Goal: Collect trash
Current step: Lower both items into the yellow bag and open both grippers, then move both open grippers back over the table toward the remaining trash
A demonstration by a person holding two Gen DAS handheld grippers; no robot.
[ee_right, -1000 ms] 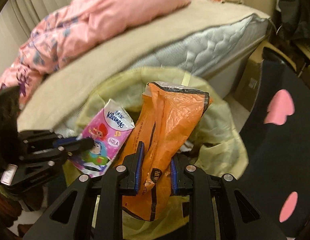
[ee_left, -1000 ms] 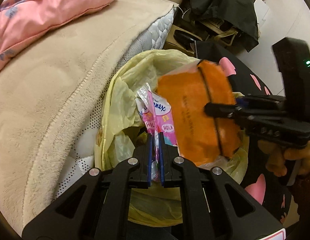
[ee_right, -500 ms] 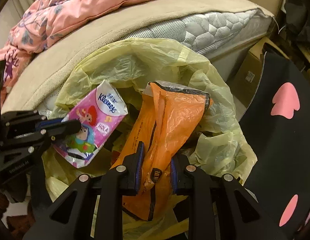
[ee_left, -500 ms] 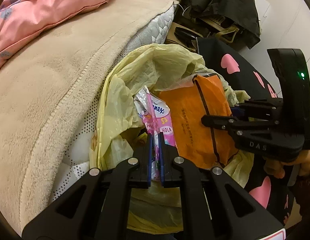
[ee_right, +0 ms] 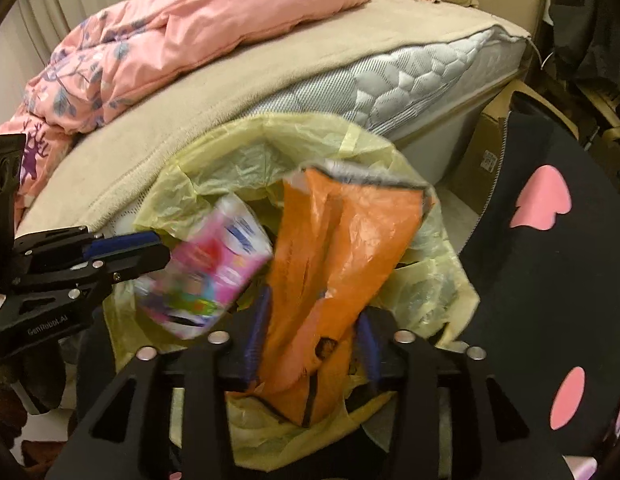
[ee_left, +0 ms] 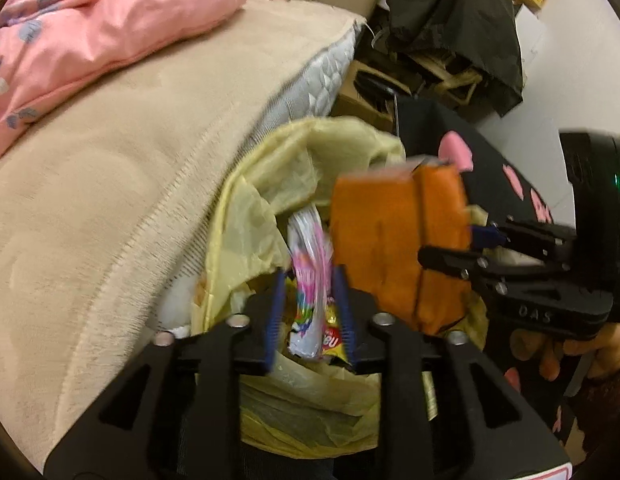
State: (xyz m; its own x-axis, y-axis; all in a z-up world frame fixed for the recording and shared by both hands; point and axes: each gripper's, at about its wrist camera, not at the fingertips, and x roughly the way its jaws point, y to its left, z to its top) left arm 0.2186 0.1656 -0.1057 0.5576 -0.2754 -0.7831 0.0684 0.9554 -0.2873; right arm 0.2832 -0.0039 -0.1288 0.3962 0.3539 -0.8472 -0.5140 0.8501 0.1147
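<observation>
A yellow trash bag (ee_left: 265, 188) (ee_right: 229, 164) gapes open beside the bed. My left gripper (ee_left: 308, 280) (ee_right: 147, 251) hangs over its mouth with its jaws opening. A pink tissue pack (ee_left: 312, 256) (ee_right: 213, 276) is blurred between the pads, and a gap shows on each side of it. My right gripper (ee_right: 314, 310) (ee_left: 454, 245) is over the bag too, jaws also opening. An orange plastic bag (ee_right: 342, 240) (ee_left: 390, 240) sits loose between its fingers, its lower end reaching into the yellow bag.
A bed with a beige blanket (ee_left: 109, 184) and a pink quilt (ee_right: 197, 28) lies along the left. Black fabric with pink hearts (ee_right: 550, 280) is on the right. A cardboard box (ee_right: 486, 160) and dark clothing (ee_left: 458, 28) stand behind. A hand (ee_left: 566, 352) holds the right gripper.
Both grippers have spread their jaws. The tissue pack and the orange bag, gripped tightly before, now sit loose and blurred between the fingers over the yellow bag.
</observation>
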